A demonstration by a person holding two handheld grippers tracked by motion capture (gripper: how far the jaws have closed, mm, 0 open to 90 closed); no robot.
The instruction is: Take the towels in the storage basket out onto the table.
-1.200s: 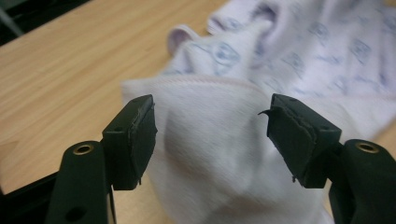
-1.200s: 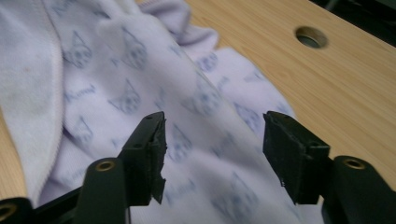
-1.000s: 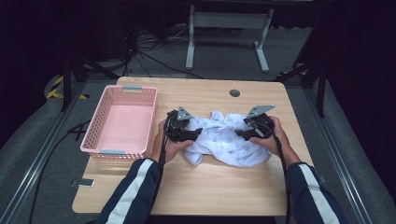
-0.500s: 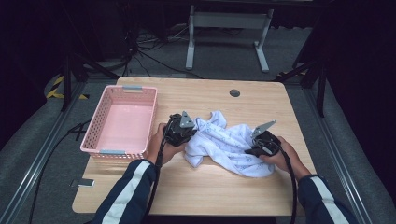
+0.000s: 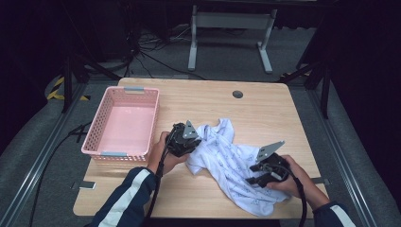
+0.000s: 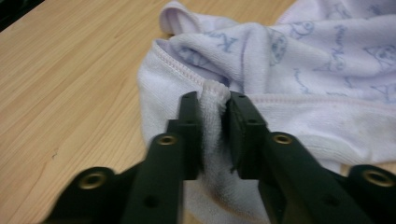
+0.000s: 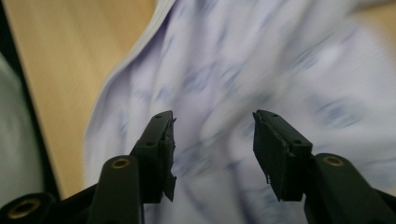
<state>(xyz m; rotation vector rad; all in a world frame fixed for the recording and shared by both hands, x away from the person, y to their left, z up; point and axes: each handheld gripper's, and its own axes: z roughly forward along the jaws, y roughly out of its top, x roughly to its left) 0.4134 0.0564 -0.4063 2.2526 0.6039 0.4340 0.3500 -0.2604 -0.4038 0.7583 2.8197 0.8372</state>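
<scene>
Two tools work one white printed garment [image 5: 234, 156] on the wooden table [image 5: 265, 109]. At far left a pink basket [image 5: 122, 124] stands on the table, just beside the person's left hand and apart from the cloth. Next comes the left tool [image 5: 189, 140], at the garment's upper left edge; in the left gripper view its jaws are clamped on a raised fold of the hem [image 6: 214, 100], having just eased a little wider, the cloth pinched between them. From there the garment lies stretched diagonally, its long axis running from the left tool down toward the near right corner of the table. The right tool [image 5: 253, 178] lies over that lower right end; in the right gripper view its jaws [image 7: 212, 154] stand apart and have just been opening, with the cloth beneath and beyond them and nothing gripped. The free end lies straight ahead of the right tool, so that hand seems better placed to take the next pinch while the left holds its hem.
</scene>
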